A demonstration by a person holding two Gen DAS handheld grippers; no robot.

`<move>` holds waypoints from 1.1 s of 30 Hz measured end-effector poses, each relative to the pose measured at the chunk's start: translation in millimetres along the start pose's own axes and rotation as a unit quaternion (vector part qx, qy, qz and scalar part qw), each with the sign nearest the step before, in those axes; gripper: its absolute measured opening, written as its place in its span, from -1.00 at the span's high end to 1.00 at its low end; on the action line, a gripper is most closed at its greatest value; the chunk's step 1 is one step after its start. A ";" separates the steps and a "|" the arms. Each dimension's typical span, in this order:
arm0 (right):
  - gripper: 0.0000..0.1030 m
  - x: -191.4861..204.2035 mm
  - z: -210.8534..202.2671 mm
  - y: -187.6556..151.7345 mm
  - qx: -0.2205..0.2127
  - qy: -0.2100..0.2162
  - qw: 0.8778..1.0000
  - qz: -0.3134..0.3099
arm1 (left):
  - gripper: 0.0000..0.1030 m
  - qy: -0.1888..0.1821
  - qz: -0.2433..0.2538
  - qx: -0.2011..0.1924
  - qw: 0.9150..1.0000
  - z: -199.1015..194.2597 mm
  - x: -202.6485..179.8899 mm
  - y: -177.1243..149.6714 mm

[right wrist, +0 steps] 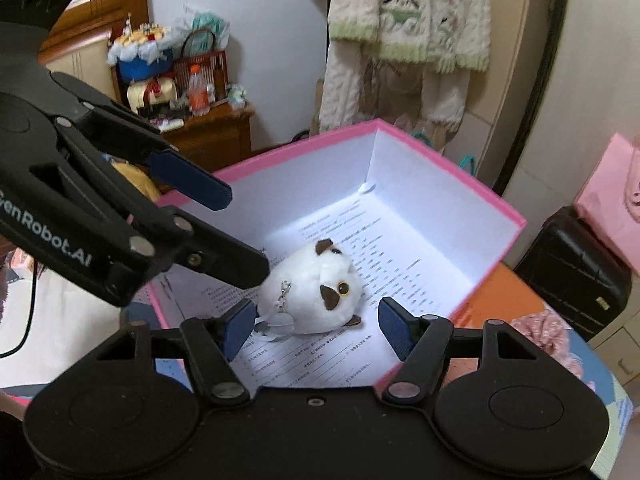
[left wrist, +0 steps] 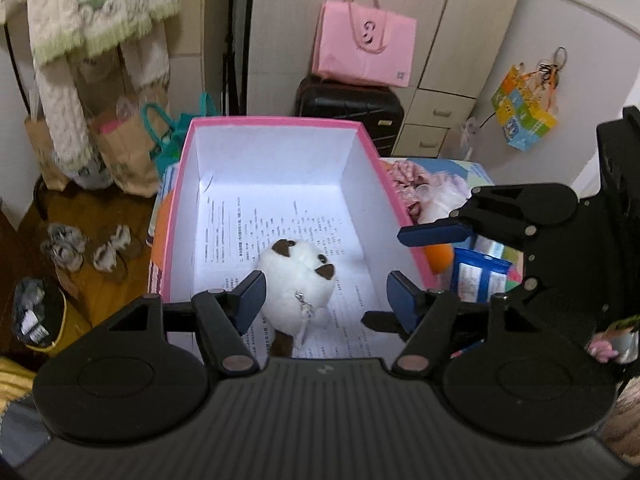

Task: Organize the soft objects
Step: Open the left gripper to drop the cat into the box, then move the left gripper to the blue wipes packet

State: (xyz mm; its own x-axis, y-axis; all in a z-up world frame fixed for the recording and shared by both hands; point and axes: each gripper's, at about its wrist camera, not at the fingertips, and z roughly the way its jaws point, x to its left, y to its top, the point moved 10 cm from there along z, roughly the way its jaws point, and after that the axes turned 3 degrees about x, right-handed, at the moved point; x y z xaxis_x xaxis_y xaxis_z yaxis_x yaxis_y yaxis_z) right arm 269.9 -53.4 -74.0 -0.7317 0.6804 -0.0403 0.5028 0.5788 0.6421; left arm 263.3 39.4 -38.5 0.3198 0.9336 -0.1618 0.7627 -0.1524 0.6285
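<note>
Low centre of both wrist views, a small white plush owl w/ brown ears and beak (left wrist: 298,280) lies on its side on the printed paper sheet (left wrist: 304,220) lining the bottom of an open pink-rimmed cardboard box w/ white inner walls (left wrist: 182,184); a metal keychain clip hangs off its body; left gripper (left wrist: 324,300) hovers over it w/ blue pads spread wide, the plush between them but, as far as I can tell, not pressed, the left pad close beside it or maybe just brushing; right gripper (right wrist: 316,324) likewise has its pads apart, the plush just ahead of the gap and untouched; so neither holds anything. Judged step: this toy looks delivered into the box and let go, both tools clear of it; next move prob calls for lifting out over the box wall w/o snagging the rim or each other, since the two grippers crowd the same corner, then going for another soft item; a pink fluffy bundle (left wrist: 408,184) sits right of the box in the left view, a likely candidate. Around: blue packet (left wrist: 482,276) near that wall, black suitcase (left wrist: 352,108) w/ pink paper bag (left wrist: 364,46) on top behind, knitted cream garment (right wrist: 408,32) hanging upper frame; none blocks the box opening.
</note>
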 end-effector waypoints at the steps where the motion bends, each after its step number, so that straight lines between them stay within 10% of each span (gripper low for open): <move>1: -0.42 1.1 -5.8 -0.6 -0.004 -0.003 1.000 -0.001 | -0.31 -0.001 0.005 -0.002 1.000 -3.8 -4.5 -0.9; 33: -0.48 12.4 -160.9 -94.7 -0.047 -0.133 0.990 0.018 | -0.61 -0.077 0.156 -0.037 0.984 -65.6 -143.3 -44.0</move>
State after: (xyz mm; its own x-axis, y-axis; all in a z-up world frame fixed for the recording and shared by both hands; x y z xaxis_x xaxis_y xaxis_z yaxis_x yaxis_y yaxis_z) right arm 139.2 -172.0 -12.2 -0.5607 0.8014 -0.2083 0.4722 0.5161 0.7146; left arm 147.1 -66.4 6.9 0.6173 0.7842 -0.0627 0.5734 -0.3940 0.7183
